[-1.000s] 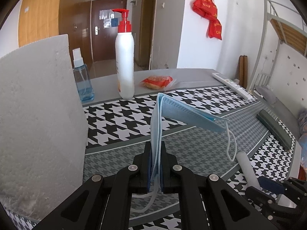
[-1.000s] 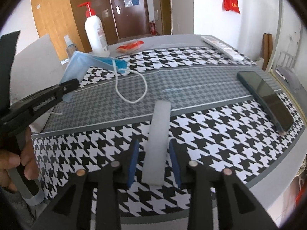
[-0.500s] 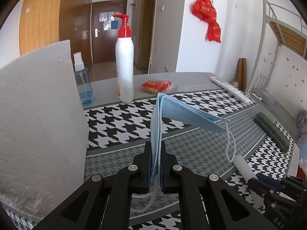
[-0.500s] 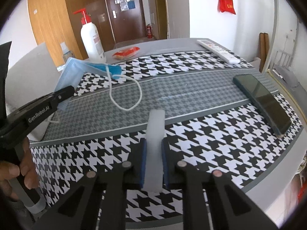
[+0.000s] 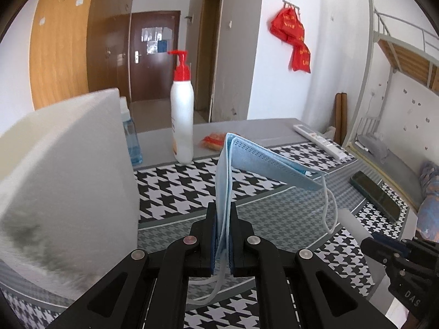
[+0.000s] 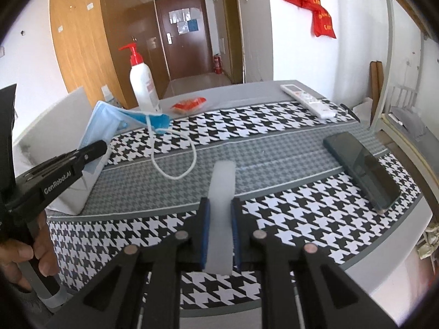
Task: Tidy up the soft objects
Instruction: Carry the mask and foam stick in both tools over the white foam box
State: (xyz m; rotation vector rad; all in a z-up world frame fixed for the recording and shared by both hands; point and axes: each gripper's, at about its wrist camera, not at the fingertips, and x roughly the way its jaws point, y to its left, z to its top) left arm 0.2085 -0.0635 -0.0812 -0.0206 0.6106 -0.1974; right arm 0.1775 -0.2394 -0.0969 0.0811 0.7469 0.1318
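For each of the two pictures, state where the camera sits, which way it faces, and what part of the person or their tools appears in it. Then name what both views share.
Left wrist: on the left gripper, looking along its fingers, slightly downward over the table; the gripper is shut on a blue face mask; the right gripper's tip shows lower right.
Right wrist: on the right gripper, facing the same way; it is shut on a white strip; the left gripper and a hand show at left.
Shared: mask, pump bottle, phone, remote.
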